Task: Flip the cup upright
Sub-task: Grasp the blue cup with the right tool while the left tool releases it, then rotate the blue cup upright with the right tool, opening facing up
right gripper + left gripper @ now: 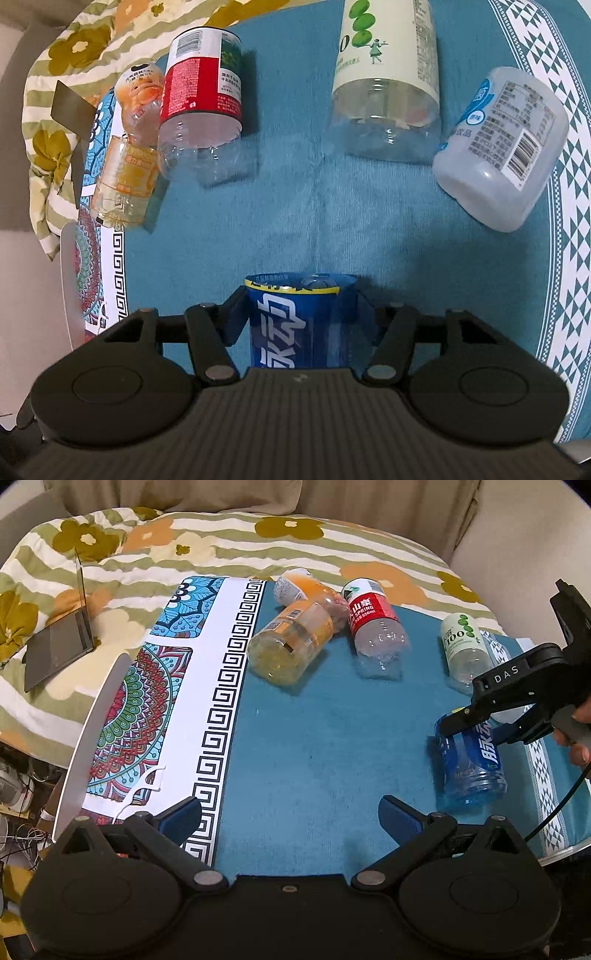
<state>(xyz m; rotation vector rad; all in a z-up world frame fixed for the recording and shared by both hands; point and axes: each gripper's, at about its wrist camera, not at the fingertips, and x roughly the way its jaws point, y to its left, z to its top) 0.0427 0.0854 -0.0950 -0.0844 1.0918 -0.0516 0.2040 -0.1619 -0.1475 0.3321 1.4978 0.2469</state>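
Right gripper (301, 314) jaws pinching blue transparent plastic cup (295, 325), lower centre; thin wall may buckle, slip. Left gripper (290, 818) jaws spread, empty.

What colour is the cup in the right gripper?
Translucent blue cup with white lettering and a yellow band; clearest in the right wrist view.

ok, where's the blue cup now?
The blue cup is between the right gripper fingers, on the teal cloth, near the green-label cup.
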